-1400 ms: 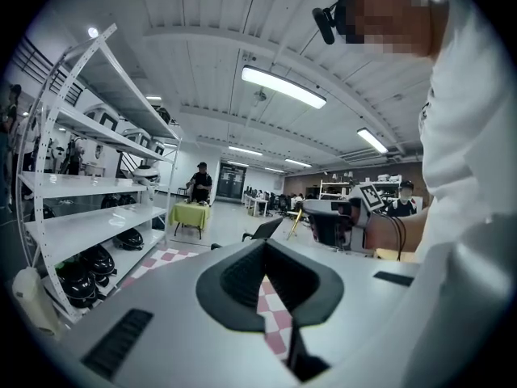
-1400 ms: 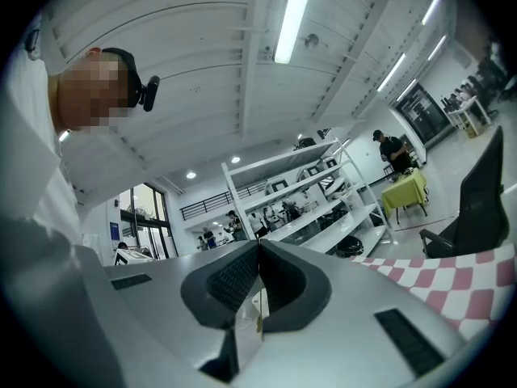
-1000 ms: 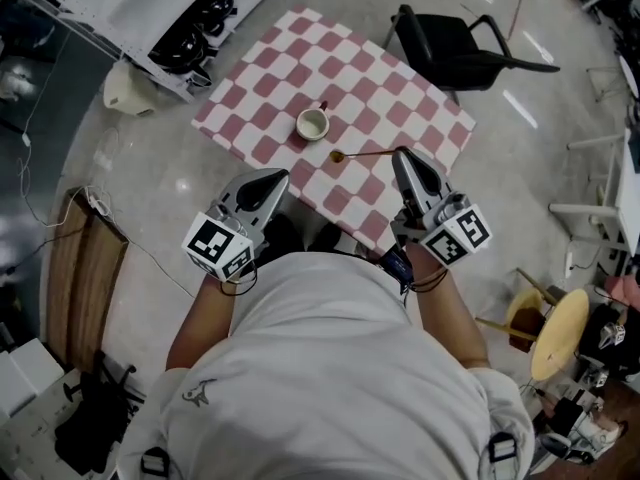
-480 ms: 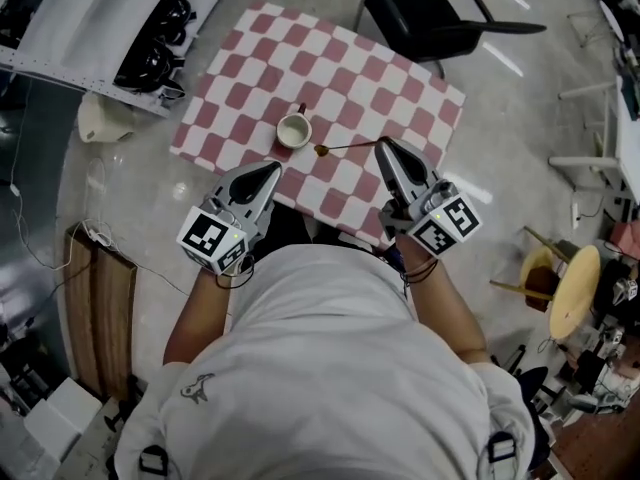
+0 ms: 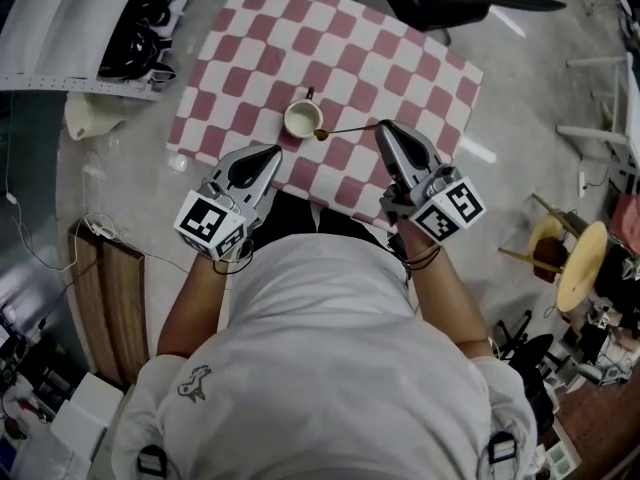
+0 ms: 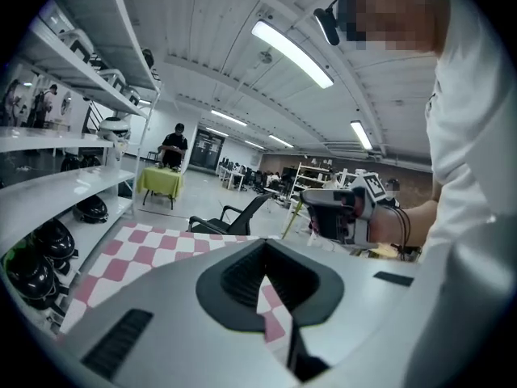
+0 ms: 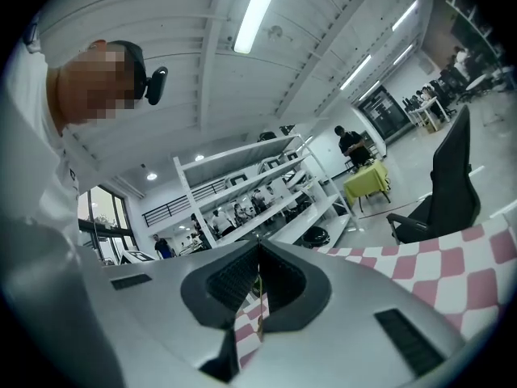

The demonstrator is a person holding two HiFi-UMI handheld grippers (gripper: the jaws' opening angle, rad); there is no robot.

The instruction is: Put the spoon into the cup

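White cup (image 5: pixel 303 120), right claw (image 5: pixel 381 126) outstretched, gripping spoon (image 5: pixel 348 130) beside it

Left tongs (image 5: pixel 270 152) together, right tongs (image 5: pixel 382 127) clamped

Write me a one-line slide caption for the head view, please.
Right gripper holds the spoon by its handle, bowl beside the cup on the checkered tablecloth; left gripper shut and empty.
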